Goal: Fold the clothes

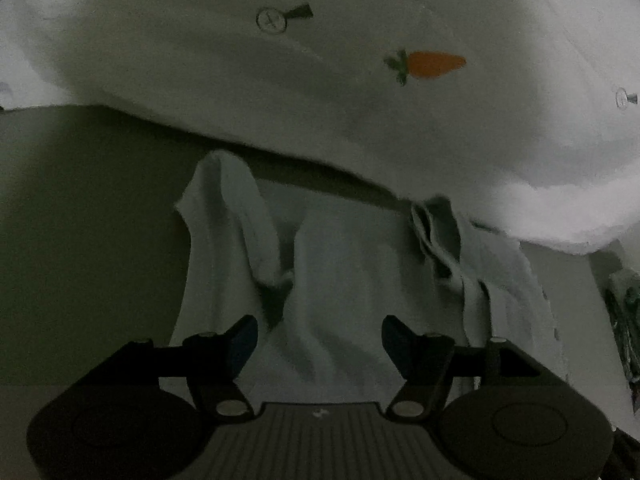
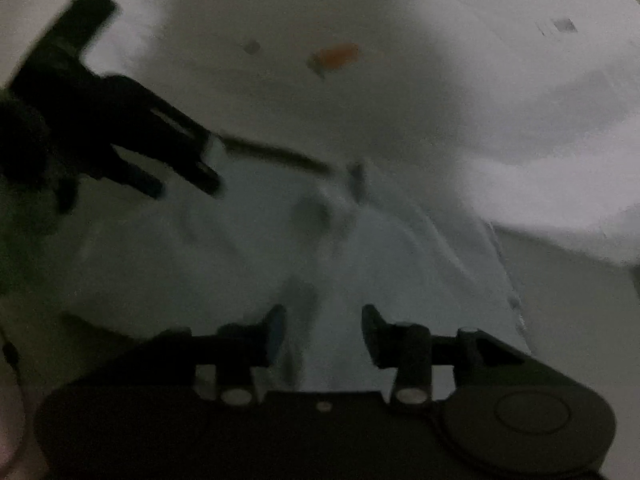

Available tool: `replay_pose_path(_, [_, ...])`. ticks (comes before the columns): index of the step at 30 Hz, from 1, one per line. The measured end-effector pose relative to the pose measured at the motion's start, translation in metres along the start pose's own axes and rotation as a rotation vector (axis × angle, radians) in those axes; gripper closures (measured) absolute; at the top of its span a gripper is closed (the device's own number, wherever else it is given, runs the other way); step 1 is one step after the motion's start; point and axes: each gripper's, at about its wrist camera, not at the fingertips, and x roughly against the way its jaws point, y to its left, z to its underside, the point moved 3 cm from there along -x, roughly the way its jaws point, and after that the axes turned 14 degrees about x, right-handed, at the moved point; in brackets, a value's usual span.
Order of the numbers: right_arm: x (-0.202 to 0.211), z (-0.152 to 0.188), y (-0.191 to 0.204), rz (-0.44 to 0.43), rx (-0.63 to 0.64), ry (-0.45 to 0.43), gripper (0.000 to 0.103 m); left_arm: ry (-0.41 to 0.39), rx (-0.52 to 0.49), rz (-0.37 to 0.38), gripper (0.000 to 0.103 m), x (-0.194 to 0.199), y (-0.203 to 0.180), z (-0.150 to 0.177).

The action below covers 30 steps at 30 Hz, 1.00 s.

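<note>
A pale blue garment [image 1: 340,272] lies crumpled on a dim surface, with a raised fold at its left and a bunched fold at its right. My left gripper [image 1: 318,336] is open just above its near part, holding nothing. In the blurred right wrist view the same garment [image 2: 380,248] lies ahead. My right gripper [image 2: 323,326] is open over it and empty. The left gripper also shows in the right wrist view [image 2: 184,176] at the left, open, its fingertips at the garment's far left edge.
A white cloth with a carrot print [image 1: 436,65] and small round prints lies behind the garment, its edge overlapping the far side; it also shows in the right wrist view [image 2: 336,56]. A dark patterned item [image 1: 624,312] sits at the right edge.
</note>
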Motion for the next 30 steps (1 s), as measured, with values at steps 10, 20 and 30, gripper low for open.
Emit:
replay_pose_path(10, [-0.025,0.018,0.041,-0.031,0.24,0.103,0.075,0.028,-0.025,0.012,0.032,0.006,-0.01,0.031])
replay_pose_path(20, [-0.015,0.008,0.043,-0.086,0.221,0.025,0.096,0.021,-0.031,0.076,0.032,0.018,-0.018,0.025])
replay_pose_path(30, [-0.024,0.011,0.028,-0.176,0.148,0.04,0.076,0.1,-0.102,0.18,0.025,-0.065,-0.105,-0.004])
